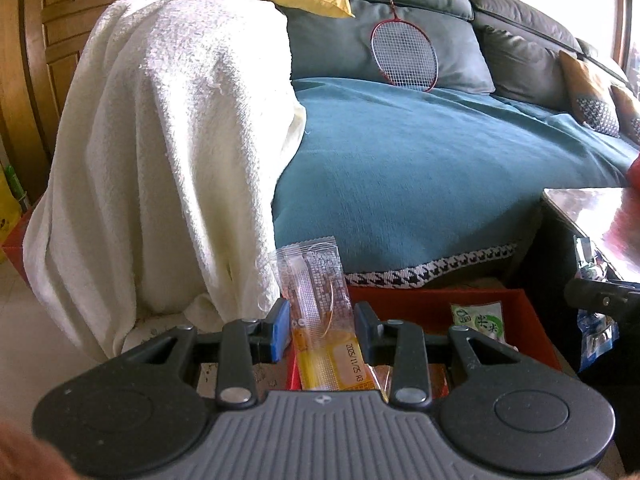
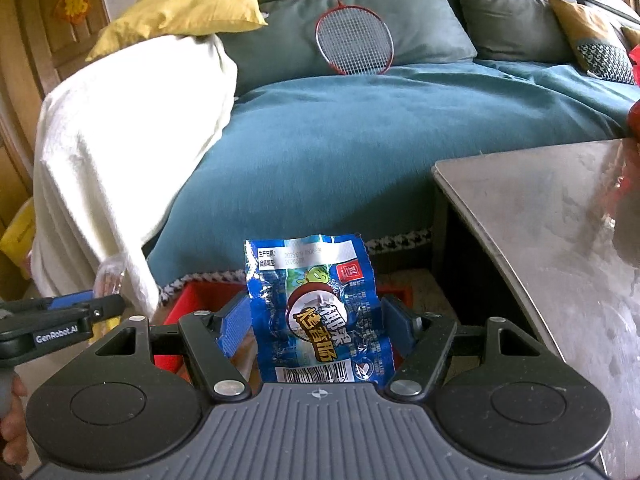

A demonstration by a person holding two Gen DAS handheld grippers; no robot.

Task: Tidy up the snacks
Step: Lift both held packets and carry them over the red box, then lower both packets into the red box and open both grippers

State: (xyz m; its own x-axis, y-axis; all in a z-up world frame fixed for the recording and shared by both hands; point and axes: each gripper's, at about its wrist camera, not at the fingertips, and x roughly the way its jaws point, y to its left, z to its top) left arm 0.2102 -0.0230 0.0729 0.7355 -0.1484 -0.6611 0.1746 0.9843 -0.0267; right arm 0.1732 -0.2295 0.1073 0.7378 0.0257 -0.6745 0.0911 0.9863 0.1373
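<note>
left gripper [image 1: 320, 330] pinches clear-and-yellow stick packet [image 1: 320, 320], long axis upright, above near left corner of red box [image 1: 520, 312]. right gripper [image 2: 316, 330] pinches blue sausage packet [image 2: 320, 320] over same box.

Daylight enters from the right, blowing out the white towel [image 1: 168, 140] and glaring off the table top [image 2: 560, 220]. Fisheye bends edges, corners vignette black. Far right of frame smears (red blur); centre sharp.
</note>
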